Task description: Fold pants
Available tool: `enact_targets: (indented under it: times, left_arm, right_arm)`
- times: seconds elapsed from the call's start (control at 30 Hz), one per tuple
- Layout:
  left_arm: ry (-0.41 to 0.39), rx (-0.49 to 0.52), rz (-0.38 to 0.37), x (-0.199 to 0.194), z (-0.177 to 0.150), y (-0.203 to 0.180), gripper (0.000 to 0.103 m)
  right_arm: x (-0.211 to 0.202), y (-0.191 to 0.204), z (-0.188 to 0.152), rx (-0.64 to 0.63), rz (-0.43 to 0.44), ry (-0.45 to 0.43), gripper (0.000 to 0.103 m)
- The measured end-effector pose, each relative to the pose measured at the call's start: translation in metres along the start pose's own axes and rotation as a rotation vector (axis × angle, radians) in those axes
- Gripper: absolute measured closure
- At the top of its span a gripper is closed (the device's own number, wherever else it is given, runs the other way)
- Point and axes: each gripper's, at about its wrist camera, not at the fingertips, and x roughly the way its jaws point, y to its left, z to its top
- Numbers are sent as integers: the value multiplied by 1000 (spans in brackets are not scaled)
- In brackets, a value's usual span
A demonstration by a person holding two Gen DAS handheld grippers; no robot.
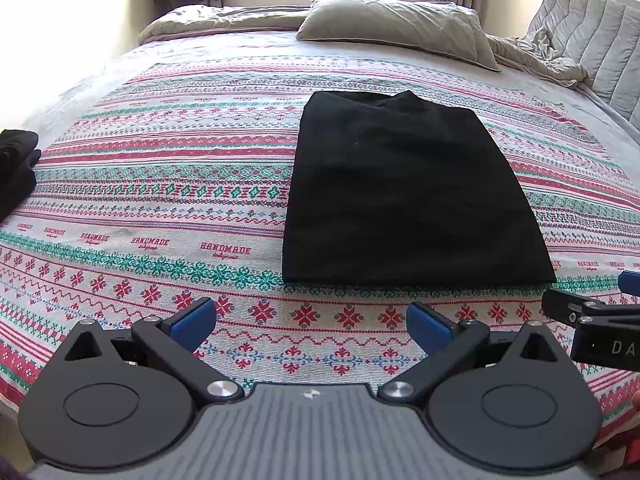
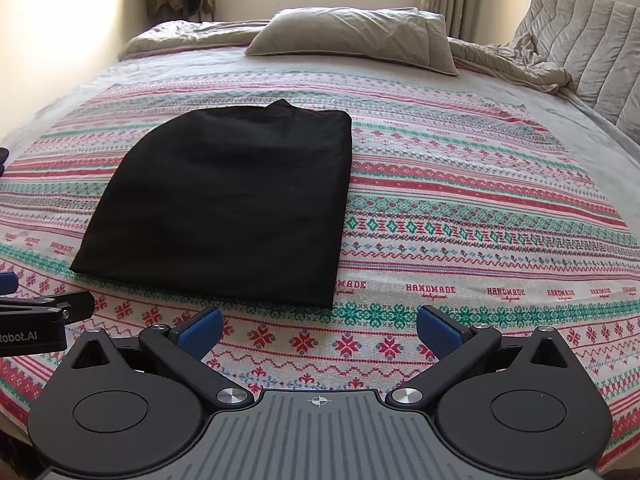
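Observation:
Black pants (image 1: 412, 192) lie folded into a flat rectangle on the patterned bedspread (image 1: 160, 200); they also show in the right wrist view (image 2: 232, 200). My left gripper (image 1: 312, 322) is open and empty, hovering over the spread just short of the pants' near edge. My right gripper (image 2: 320, 328) is open and empty, near the pants' near right corner. The right gripper's side shows at the right edge of the left wrist view (image 1: 592, 320), and the left gripper's side shows at the left edge of the right wrist view (image 2: 36, 320).
A grey pillow (image 1: 396, 28) and rumpled grey bedding (image 1: 536, 56) lie at the bed's far end. A padded headboard (image 1: 596, 36) stands at the right. Another dark garment (image 1: 16, 168) lies at the bed's left edge. Curtains and a window are behind.

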Motion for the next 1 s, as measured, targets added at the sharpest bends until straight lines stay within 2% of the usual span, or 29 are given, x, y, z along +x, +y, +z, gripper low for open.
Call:
enact_targets:
  times: [1.0]
  left_arm:
    - [-3,-14,7,-1,0,3,1]
  right_arm:
    - [3,-3,-2,7,0,8,0]
